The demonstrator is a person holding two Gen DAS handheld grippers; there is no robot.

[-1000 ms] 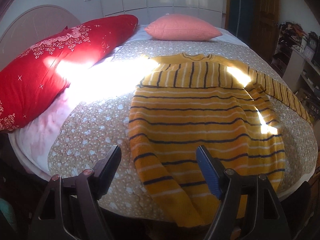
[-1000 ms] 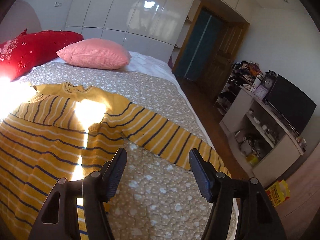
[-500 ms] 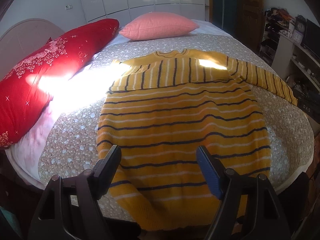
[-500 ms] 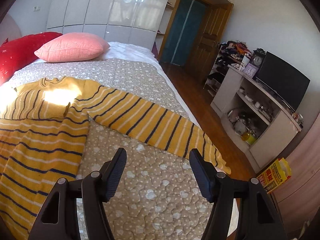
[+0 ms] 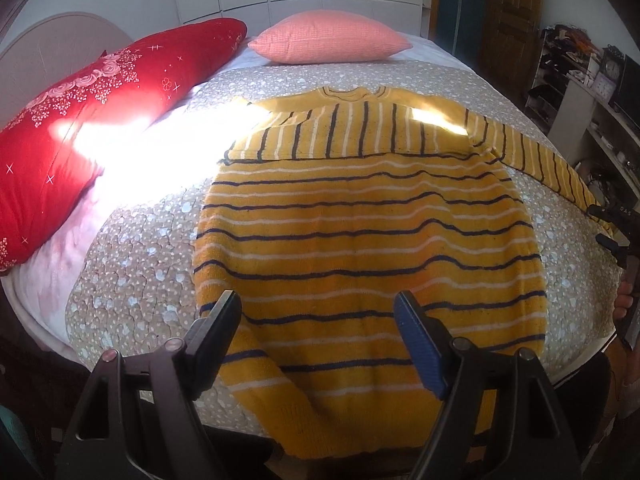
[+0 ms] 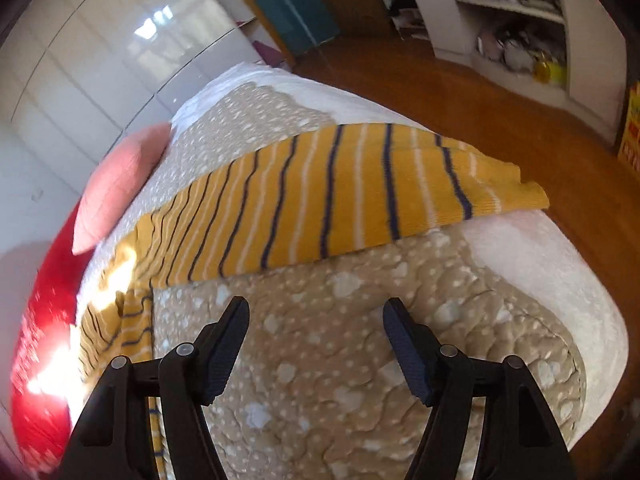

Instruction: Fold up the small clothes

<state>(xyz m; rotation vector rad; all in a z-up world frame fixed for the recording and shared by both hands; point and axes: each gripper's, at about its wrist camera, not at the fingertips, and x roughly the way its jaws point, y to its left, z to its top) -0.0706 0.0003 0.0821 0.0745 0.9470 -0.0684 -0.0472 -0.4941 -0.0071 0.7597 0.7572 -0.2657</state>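
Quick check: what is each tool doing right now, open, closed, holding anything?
Left tool: open, empty, above the sweater.
Right tool: jaws opening, empty, near the sleeve.

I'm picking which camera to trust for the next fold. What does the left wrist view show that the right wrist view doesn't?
Only the left wrist view shows the sweater's whole striped body, its neckline and one sleeve folded across the chest, with the open left gripper over the hem.

Only the right wrist view shows the outstretched sleeve's cuff up close at the bed's edge, the wooden floor, and the right gripper, its jaws opening with nothing between them.

Both show the outstretched sleeve, the dotted bedspread, the pink pillow and the red pillow.
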